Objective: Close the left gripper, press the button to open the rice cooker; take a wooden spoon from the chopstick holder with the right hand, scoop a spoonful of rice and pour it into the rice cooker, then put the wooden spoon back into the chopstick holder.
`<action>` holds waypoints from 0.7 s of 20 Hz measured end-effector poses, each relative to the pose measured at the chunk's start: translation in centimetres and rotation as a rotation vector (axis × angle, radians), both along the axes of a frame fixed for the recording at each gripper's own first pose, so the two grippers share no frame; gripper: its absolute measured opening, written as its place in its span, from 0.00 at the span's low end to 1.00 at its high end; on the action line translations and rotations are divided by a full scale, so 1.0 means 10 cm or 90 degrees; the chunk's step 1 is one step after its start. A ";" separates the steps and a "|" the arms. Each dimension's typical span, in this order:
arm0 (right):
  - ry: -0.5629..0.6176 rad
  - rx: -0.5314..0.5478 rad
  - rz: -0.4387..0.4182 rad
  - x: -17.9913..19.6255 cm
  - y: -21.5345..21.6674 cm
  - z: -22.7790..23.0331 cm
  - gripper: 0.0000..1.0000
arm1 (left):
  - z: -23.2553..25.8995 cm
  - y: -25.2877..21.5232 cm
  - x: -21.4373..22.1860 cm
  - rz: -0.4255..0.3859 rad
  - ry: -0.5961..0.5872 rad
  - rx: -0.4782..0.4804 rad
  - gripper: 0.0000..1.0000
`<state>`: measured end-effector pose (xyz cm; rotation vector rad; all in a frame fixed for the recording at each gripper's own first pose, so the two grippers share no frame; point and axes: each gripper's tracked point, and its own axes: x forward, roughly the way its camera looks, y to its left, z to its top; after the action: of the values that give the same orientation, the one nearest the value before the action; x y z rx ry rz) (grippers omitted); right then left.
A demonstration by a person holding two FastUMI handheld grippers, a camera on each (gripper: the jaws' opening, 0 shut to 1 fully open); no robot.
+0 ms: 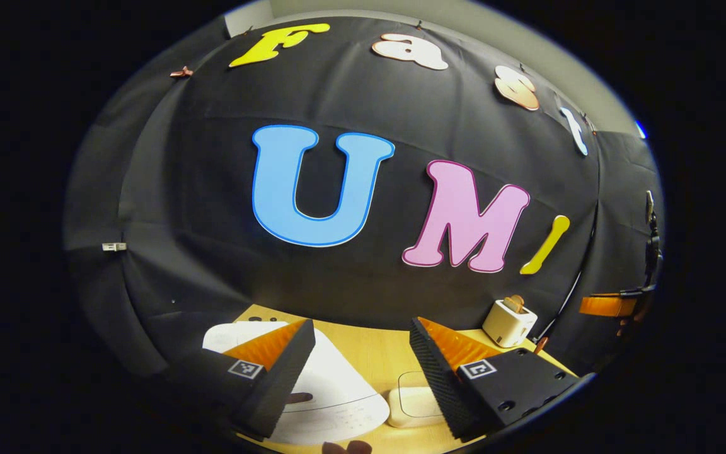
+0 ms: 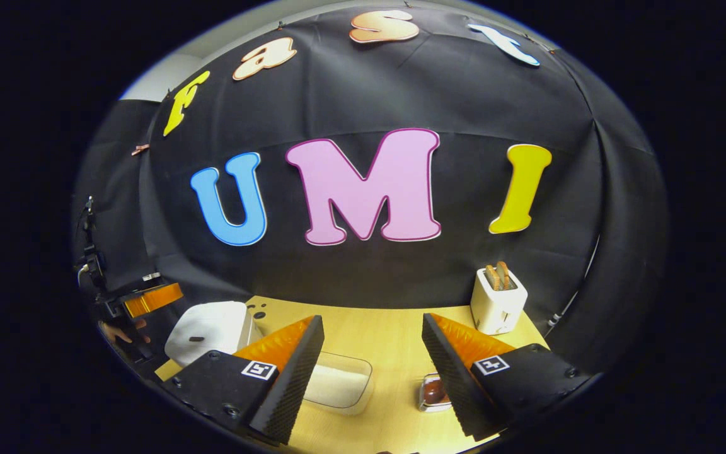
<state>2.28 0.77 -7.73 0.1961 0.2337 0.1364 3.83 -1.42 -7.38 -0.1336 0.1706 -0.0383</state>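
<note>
both claws wide open, empty

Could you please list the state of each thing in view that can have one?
Rice cooker: lid shut.
Clear tub: open-topped, holding rice.
Toaster: upright, two slices in its slots.
Left gripper: open, empty, above the rice cooker.
Right gripper: open, empty.

Left gripper: jaws apart, nothing between them. Below it, on the wooden table, the white rice cooker, lid down, sits beside what appears to be a clear rice container. A toaster stands at far right.
</note>
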 end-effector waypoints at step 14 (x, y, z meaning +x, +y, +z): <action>0.001 -0.024 -0.003 -0.17 0.03 0.01 0.98 | 0.06 -0.13 -0.10 -0.032 -0.015 0.005 0.95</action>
<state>0.60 1.09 -7.67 0.1588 0.2364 0.1274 2.81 -2.69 -6.73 -0.1218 0.1500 -0.0888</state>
